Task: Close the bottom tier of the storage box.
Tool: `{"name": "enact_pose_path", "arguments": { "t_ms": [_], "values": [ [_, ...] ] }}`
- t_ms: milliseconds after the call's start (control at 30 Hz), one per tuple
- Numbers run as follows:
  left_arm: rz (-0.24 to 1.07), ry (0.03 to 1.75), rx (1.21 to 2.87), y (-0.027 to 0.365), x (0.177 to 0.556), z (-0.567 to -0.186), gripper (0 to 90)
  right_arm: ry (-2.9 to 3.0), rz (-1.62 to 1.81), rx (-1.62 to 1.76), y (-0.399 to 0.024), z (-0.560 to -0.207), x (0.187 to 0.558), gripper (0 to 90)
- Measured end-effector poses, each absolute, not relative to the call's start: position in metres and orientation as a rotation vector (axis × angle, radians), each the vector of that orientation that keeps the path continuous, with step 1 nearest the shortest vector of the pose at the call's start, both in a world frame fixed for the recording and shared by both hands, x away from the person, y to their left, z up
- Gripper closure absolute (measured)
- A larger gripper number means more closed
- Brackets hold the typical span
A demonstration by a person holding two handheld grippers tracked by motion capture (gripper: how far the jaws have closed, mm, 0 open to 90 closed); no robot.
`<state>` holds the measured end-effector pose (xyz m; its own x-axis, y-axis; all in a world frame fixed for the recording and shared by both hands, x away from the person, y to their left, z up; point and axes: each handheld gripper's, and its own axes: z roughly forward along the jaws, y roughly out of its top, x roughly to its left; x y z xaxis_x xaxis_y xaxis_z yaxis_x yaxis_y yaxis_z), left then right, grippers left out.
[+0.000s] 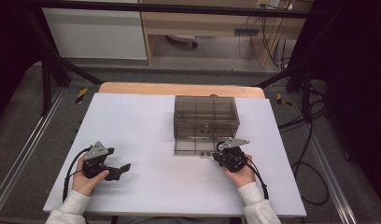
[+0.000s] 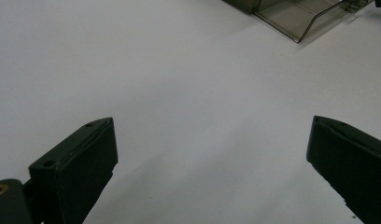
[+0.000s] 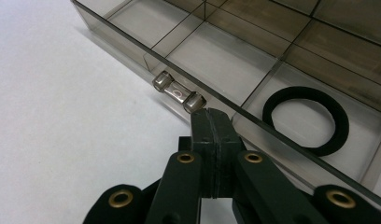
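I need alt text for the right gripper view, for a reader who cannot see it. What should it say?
The shut right claw meets the front wall of a smoky clear drawer, beside its small clear handle. Behind the wall, dividers form compartments; the one nearest the claw holds a black ring. The white table lies at the left.

**A white table in a dim framed bay**

The white tabletop (image 1: 146, 140) sits on a wooden board (image 1: 179, 88). Grey floor (image 1: 20, 121) surrounds it, black frame bars (image 1: 53, 60) overhead, cables (image 1: 314, 154) trailing right, a wooden desk (image 1: 212, 23) behind.
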<state>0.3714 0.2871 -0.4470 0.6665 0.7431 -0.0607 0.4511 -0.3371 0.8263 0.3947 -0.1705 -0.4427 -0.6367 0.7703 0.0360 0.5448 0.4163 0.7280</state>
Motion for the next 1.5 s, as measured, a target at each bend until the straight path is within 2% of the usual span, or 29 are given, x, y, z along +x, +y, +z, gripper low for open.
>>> {"name": "enact_pose_path", "arguments": {
  "t_ms": [1500],
  "values": [
    [0.418, 0.930, 1.991, 0.2875, 0.3713, -0.4469, 1.5, 2.359, 1.035, 1.126, -0.1663, -0.4483, 0.4045, 90.0]
  ]
}}
